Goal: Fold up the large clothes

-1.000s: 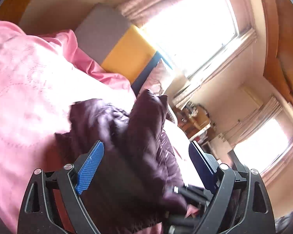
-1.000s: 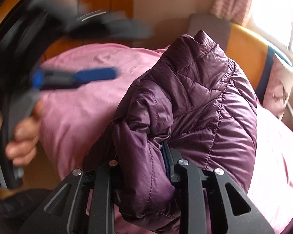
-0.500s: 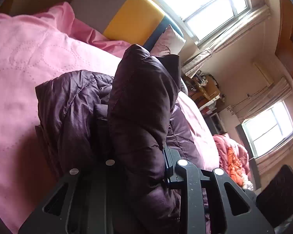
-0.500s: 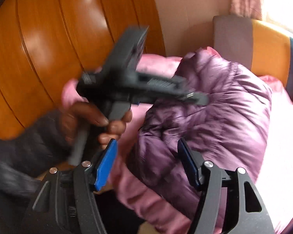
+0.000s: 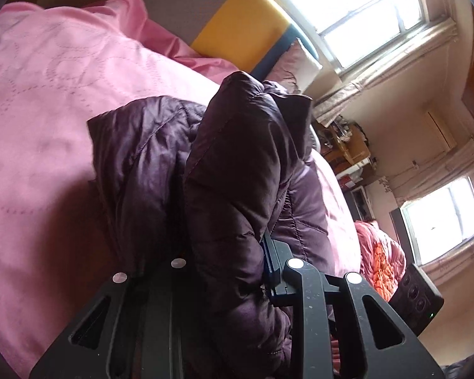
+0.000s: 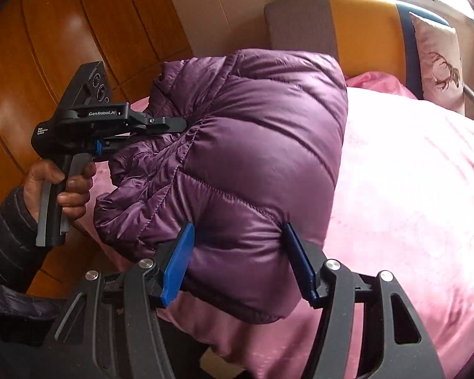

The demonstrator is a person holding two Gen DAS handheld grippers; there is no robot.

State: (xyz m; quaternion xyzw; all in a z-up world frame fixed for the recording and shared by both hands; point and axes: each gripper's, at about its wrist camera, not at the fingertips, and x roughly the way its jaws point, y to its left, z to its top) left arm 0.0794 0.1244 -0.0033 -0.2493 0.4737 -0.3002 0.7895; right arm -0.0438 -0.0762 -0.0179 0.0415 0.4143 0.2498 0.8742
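Observation:
A purple quilted puffer jacket lies bunched and folded on the pink bedspread. My left gripper is shut on a thick upright fold of it; the jacket hides its left finger. From the right wrist view, the left gripper grips the jacket's gathered left edge, held by a hand in a dark sleeve. My right gripper straddles the jacket's near lower edge. Its jaws are closing with the puffy cloth between the blue pads, and no firm pinch shows.
A grey, yellow and blue headboard and a pillow stand behind the bed. Wooden wall panels run along the left. A crumpled orange-red blanket, a cluttered desk and bright windows lie beyond.
The left gripper went from open to shut on a jacket fold and sank a little. The right gripper let go of its fold, swung aside and now flanks the jacket's lower edge.

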